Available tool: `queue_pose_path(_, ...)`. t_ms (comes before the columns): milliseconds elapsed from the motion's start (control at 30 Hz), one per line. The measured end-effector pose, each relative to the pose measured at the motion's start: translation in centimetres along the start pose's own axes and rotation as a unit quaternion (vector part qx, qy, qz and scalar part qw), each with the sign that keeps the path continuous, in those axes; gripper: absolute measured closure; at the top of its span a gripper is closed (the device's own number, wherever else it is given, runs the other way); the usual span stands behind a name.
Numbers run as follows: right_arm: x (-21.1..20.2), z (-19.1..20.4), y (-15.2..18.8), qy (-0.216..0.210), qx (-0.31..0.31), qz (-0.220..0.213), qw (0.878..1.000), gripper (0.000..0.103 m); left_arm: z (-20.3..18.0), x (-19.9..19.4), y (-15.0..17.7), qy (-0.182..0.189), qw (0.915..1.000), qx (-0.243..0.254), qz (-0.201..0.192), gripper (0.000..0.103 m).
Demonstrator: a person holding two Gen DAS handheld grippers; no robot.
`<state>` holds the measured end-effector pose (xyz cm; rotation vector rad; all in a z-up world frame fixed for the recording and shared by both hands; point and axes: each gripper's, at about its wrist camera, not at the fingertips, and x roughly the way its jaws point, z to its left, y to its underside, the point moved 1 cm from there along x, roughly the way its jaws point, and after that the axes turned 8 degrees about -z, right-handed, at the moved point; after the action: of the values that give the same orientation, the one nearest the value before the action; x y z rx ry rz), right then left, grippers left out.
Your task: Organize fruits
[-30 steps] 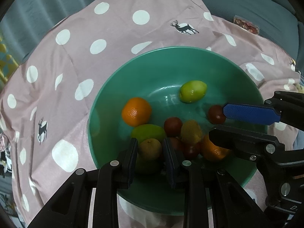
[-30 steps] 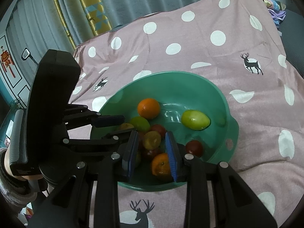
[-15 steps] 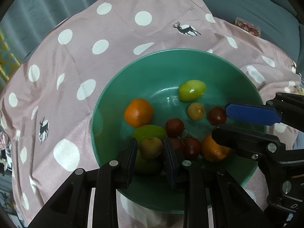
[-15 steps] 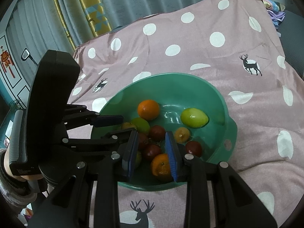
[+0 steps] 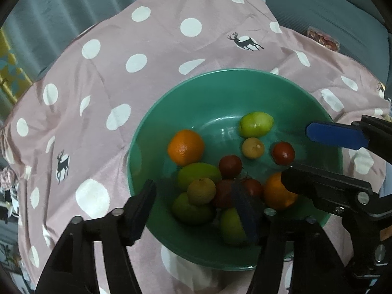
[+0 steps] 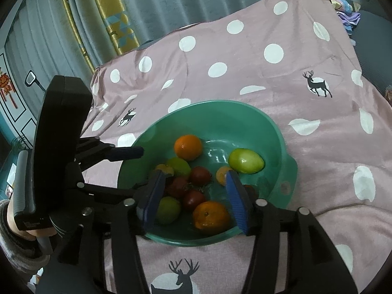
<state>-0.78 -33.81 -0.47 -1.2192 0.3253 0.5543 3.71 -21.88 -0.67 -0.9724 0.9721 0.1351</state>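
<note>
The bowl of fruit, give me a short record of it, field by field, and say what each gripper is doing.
container: green bowl on a pink polka-dot cloth
oranges: two, one at the left, one near the right side
green fruits: four, one apart at the back
red fruits: at least four, most in the middle pile
small yellow-brown fruits: two
left gripper: open, holding nothing, over the near pile
right gripper: open, holding nothing, over the bowl
</note>
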Motion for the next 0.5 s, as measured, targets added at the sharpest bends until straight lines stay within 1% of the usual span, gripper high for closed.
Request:
queue_pose_path(67, -0.09, -0.07, -0.04, 0.002, 0.002, -0.002, 1.0, 0.042, 0.13, -0.06, -0.03, -0.002, 1.0, -0.002, 0.0, 0.034)
queue_pose_path(200, -0.32, -0.05, -0.11, 0.003, 0.007, -0.005, 1.0, 0.037, 0.3, -0.27, -0.12, -0.002, 1.0, -0.009, -0.002, 0.025)
queue_pose_path(233, -0.4, 0.0, -0.11, 0.003, 0.008, -0.006, 1.0, 0.033, 0.3, -0.34, -0.16, -0.003, 0.9999, -0.009, -0.003, 0.024)
queue_pose_path(267, -0.42, -0.02, -0.14, 0.004, 0.009, -0.006, 1.0, 0.028, 0.28, -0.39, -0.17, -0.007, 0.9999, -0.009, -0.003, 0.02)
queue_pose_path(300, -0.5, -0.04, -0.15, 0.007, 0.011, -0.007, 1.0, 0.026, 0.29, -0.43, -0.16, -0.011, 0.9999, -0.008, -0.003, 0.017)
queue_pose_path(400, -0.7, -0.13, -0.33, 0.009, 0.014, -0.009, 1.0, 0.025, 0.52, -0.61, -0.07, -0.016, 0.9998, -0.013, -0.006, 0.016)
queue_pose_path(500, -0.82, -0.1, -0.46, 0.013, 0.013, -0.008, 1.0, 0.019, 0.93, -1.02, -0.07, -0.02, 0.9995, -0.023, -0.011, 0.015)
